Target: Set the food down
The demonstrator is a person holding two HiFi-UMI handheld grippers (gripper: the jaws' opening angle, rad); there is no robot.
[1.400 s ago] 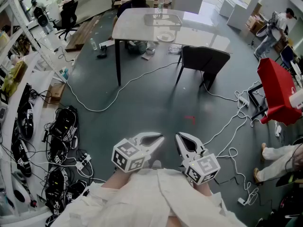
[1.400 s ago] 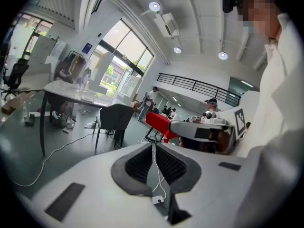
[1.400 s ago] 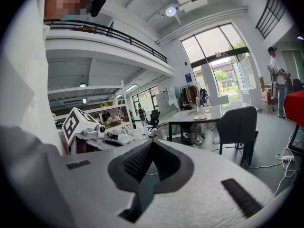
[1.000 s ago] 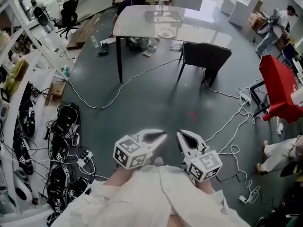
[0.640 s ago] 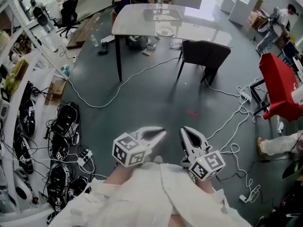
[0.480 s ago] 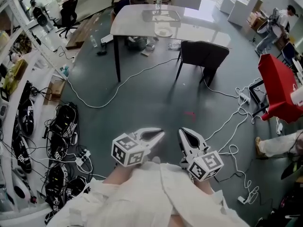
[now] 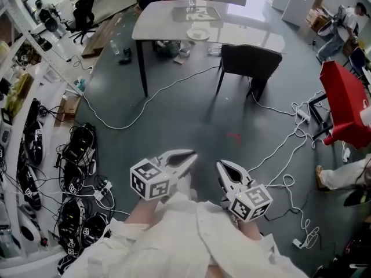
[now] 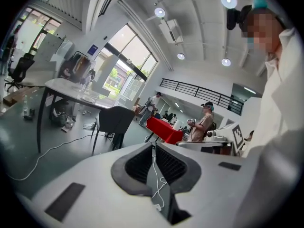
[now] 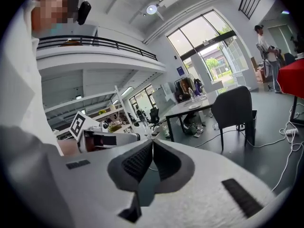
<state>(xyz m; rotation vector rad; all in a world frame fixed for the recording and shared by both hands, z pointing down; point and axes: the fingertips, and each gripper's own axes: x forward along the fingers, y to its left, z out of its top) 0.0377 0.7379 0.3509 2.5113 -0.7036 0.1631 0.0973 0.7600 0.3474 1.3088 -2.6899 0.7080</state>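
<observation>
Grey floor [image 7: 191,114] lay under both tools, a white cable [image 7: 124,124] looping across it. Nearest, the left gripper [image 7: 188,155] and right gripper [image 7: 221,166] hung side by side at the person's waist, pads pressed together on nothing. That looked like a rest pose for walking. Ahead of the fingertips stood a dark chair [image 7: 250,59]. Beyond it, the pale table [image 7: 162,25] carried a plate [image 7: 197,34]. No food was visible in either grip, and whether any lay on that plate was too small to tell.

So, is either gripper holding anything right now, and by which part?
Nothing is held. The left gripper and the right gripper both have their jaws closed tip to tip, with nothing between them.
</observation>
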